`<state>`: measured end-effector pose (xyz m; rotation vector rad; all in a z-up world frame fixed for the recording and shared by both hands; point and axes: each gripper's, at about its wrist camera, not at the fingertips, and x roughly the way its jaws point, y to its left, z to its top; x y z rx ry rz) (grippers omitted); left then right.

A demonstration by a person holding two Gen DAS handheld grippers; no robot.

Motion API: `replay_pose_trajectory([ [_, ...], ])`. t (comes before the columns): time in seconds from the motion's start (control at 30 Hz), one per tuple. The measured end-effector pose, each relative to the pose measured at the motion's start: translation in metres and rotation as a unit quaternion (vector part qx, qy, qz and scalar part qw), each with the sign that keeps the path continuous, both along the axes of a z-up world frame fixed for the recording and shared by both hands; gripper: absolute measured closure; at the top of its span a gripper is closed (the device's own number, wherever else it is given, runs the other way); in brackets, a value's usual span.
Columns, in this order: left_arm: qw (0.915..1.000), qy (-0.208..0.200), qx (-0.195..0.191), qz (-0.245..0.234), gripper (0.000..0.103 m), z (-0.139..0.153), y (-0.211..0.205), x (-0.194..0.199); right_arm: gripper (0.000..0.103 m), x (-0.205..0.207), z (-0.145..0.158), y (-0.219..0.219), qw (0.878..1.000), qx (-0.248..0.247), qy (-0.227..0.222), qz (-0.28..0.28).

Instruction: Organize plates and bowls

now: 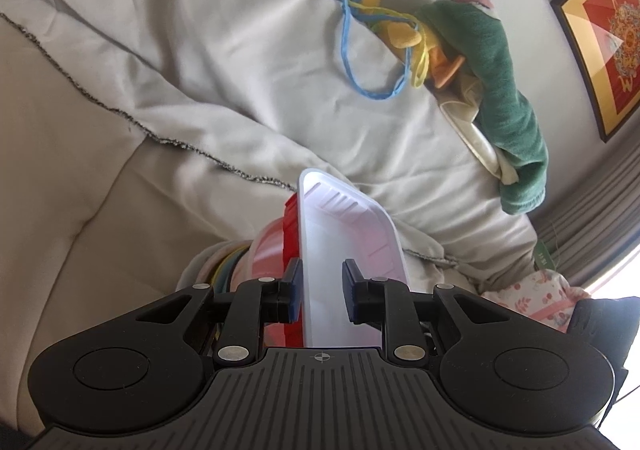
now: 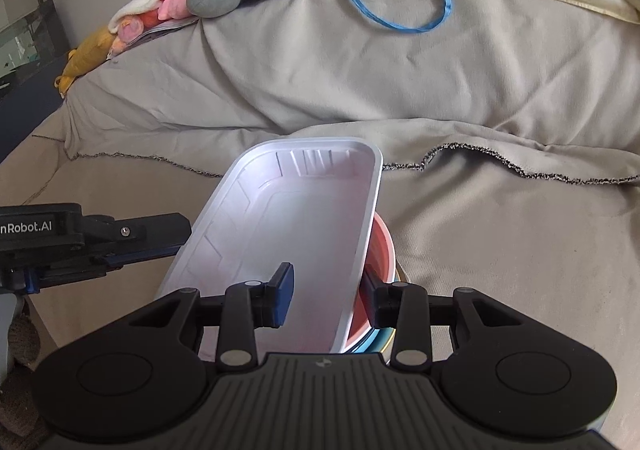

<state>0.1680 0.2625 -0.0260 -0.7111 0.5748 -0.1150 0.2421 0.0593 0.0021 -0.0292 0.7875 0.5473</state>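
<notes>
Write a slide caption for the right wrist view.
Right hand-held gripper open astride the rim of a tilted white tray above stacked bowls on a sofa.

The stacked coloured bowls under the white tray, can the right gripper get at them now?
Probably not directly: the white rectangular foam tray tilts over the stacked coloured bowls, and the right gripper straddles its rim.

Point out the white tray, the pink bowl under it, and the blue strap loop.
white tray (image 2: 288,218): right wrist view, inner floor.
pink bowl (image 2: 380,250): right wrist view, inner wall right of the tray.
blue strap loop (image 2: 404,26): right wrist view, loop's bottom.
</notes>
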Motion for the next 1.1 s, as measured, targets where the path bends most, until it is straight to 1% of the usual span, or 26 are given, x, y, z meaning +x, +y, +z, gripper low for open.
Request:
replay_pose_trajectory([
  [0.17, 1.0, 0.002, -0.002, 0.009, 0.08, -0.002, 0.003, 0.003, 0.066, 0.006, 0.001, -0.001, 1.0, 0.01, 0.011, 0.002],
  [0.3, 0.9999, 0.007, -0.008, 0.01, 0.08, -0.004, 0.002, 0.002, 0.066, 0.003, 0.002, -0.005, 1.0, 0.013, 0.005, -0.001],
  [0.4, 0.9999, 0.002, -0.008, 0.012, 0.08, -0.003, 0.002, -0.001, 0.066, 0.004, 0.002, -0.01, 1.0, 0.017, 0.011, -0.006],
  [0.53, 0.9999, -0.001, -0.006, 0.013, 0.08, -0.001, 0.001, -0.006, 0.066, 0.001, 0.007, -0.015, 1.0, 0.021, 0.007, -0.014],
  [0.67, 0.9998, -0.01, 0.012, 0.016, 0.08, 0.009, -0.001, -0.017, 0.066, -0.004, 0.018, -0.021, 1.0, 0.024, -0.003, -0.02],
  [0.77, 0.9981, -0.035, 0.04, 0.031, 0.08, 0.021, -0.01, -0.038, 0.065, -0.015, 0.032, -0.031, 0.999, 0.029, -0.026, -0.027],
  [0.83, 0.9951, -0.057, 0.067, 0.046, 0.08, 0.029, -0.022, -0.055, 0.058, -0.029, 0.042, -0.04, 0.998, 0.028, -0.053, -0.03],
  [0.9, 0.9915, -0.07, 0.1, 0.044, 0.08, 0.034, -0.041, -0.069, 0.035, -0.048, 0.049, -0.05, 0.996, 0.022, -0.085, -0.032],
  [1.0, 0.9855, -0.062, 0.156, 0.025, 0.081, 0.033, -0.075, -0.082, 0.018, -0.08, 0.054, -0.067, 0.991, 0.014, -0.131, -0.036],
  [1.03, 0.9822, -0.056, 0.178, 0.019, 0.082, 0.031, -0.088, -0.085, 0.015, -0.091, 0.053, -0.072, 0.989, 0.015, -0.141, -0.039],
  [1.1, 0.9761, -0.046, 0.212, 0.002, 0.084, 0.024, -0.111, -0.096, 0.006, -0.108, 0.05, -0.083, 0.988, 0.025, -0.147, -0.048],
])
